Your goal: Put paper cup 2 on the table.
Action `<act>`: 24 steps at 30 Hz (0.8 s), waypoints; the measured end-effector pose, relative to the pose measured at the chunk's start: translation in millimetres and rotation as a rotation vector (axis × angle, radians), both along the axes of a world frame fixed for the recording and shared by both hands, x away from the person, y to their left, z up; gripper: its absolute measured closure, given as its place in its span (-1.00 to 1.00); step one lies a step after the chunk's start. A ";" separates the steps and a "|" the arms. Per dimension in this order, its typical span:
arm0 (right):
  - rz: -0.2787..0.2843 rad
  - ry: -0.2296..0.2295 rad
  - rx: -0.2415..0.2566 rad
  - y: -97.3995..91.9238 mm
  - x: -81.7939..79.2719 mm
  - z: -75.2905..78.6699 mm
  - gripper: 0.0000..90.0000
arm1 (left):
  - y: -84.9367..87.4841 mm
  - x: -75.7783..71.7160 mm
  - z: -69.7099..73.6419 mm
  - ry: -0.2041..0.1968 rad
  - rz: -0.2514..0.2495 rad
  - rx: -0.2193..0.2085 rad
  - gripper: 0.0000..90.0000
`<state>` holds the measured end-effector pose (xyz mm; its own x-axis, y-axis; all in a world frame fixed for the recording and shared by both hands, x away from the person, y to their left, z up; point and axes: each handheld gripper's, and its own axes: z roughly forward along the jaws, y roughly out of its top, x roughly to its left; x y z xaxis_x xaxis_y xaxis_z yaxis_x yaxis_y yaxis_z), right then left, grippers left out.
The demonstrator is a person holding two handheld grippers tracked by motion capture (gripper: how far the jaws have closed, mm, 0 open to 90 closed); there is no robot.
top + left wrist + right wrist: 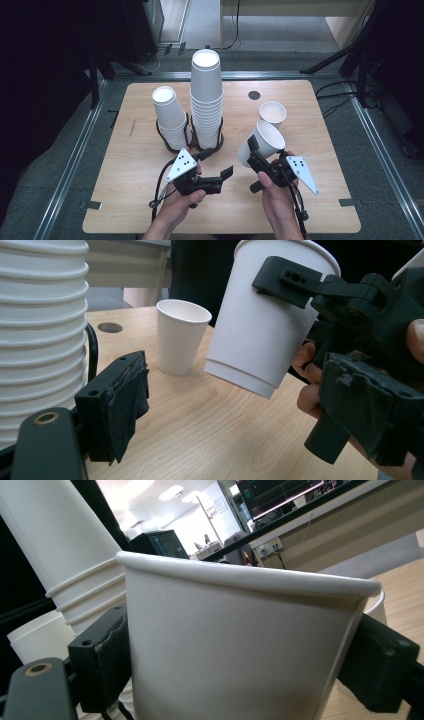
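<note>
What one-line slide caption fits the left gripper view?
Right claw holds a tilted white paper cup above the wooden table, beside an upright cup.

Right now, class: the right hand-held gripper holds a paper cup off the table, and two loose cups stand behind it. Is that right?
Not quite. Only one loose cup stands behind the held cup, as the high view shows. The right hand-held gripper does hold it off the table.

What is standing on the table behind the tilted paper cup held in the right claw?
Behind the held cup in the right claw stands a single upright paper cup, open and apparently empty. Its lower part is hidden by the held cup in the high view.
</note>
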<state>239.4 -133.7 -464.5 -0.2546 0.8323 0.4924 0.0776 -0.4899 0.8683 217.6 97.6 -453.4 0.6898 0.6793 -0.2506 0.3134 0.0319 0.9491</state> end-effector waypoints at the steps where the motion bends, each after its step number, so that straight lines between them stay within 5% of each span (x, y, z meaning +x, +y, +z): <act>1: -0.002 -0.006 -0.011 0.2 0.3 0.0 -0.71 | -0.3 0.0 -0.2 0.000 0.001 0.000 -0.71; 16: -0.076 -0.061 -0.223 -7.6 6.2 -3.4 -0.71 | 0.6 1.3 -1.8 0.005 0.006 0.005 -0.71; 24: -0.101 -0.069 -0.266 -17.0 11.0 -3.9 -0.71 | 1.1 2.9 -4.6 0.006 0.017 0.024 -0.71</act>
